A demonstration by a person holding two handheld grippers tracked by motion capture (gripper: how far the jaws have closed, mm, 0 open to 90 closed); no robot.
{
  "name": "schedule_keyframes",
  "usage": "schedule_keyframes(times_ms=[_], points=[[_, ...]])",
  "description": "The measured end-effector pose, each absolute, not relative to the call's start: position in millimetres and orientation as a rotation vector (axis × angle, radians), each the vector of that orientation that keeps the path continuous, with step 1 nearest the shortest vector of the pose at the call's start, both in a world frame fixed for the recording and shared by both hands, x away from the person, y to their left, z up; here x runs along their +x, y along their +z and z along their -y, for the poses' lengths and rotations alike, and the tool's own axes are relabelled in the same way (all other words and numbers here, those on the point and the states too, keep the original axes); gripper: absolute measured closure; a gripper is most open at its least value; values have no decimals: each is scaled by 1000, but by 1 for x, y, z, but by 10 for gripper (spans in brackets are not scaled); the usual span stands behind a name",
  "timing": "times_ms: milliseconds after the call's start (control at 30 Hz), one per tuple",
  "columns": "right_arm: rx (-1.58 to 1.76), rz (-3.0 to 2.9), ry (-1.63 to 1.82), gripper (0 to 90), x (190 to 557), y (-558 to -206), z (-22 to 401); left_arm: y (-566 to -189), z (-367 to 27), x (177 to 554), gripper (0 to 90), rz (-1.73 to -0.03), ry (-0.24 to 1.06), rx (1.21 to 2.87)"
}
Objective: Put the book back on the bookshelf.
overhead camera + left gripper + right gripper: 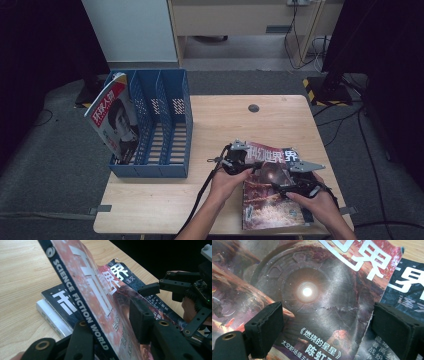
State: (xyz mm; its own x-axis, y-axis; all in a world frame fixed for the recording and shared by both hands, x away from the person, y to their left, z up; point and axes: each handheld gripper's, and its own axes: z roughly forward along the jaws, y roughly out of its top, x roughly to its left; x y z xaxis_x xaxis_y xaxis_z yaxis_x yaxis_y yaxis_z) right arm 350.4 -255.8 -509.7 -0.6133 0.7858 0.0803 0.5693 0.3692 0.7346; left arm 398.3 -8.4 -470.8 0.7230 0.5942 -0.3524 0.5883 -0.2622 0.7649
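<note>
Magazines lie stacked at the table's (165, 205) near right; the left gripper (239, 159) pinches the top magazine's (267, 192) raised spine, probably to lift it, while the right gripper (300, 186) hovers spread above its cover.

A blue file rack (165, 130) with three slots stands on the left part of the wooden tabletop (220, 125), reaching to its far edge. A red-covered magazine (114, 120) leans tilted in the leftmost slot; the other two slots hold nothing visible. A small dark round cap (253, 108) sits in the tabletop near the far edge. Grey carpet (50, 160) surrounds the tabletop. Cables (300, 45) trail across the floor beyond, beside a black-and-yellow striped strip (312, 86).
</note>
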Motion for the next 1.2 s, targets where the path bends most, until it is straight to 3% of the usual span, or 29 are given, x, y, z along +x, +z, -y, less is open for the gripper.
schedule_keyframes(times_ms=[433,1200], points=[[1234,-2348,1132,87,352,-509,255,-456,7,397,758,-872,54,1940],[1304,-2331,1255,56,377,-505,264,-431,0,403,805,-769,78,1974]])
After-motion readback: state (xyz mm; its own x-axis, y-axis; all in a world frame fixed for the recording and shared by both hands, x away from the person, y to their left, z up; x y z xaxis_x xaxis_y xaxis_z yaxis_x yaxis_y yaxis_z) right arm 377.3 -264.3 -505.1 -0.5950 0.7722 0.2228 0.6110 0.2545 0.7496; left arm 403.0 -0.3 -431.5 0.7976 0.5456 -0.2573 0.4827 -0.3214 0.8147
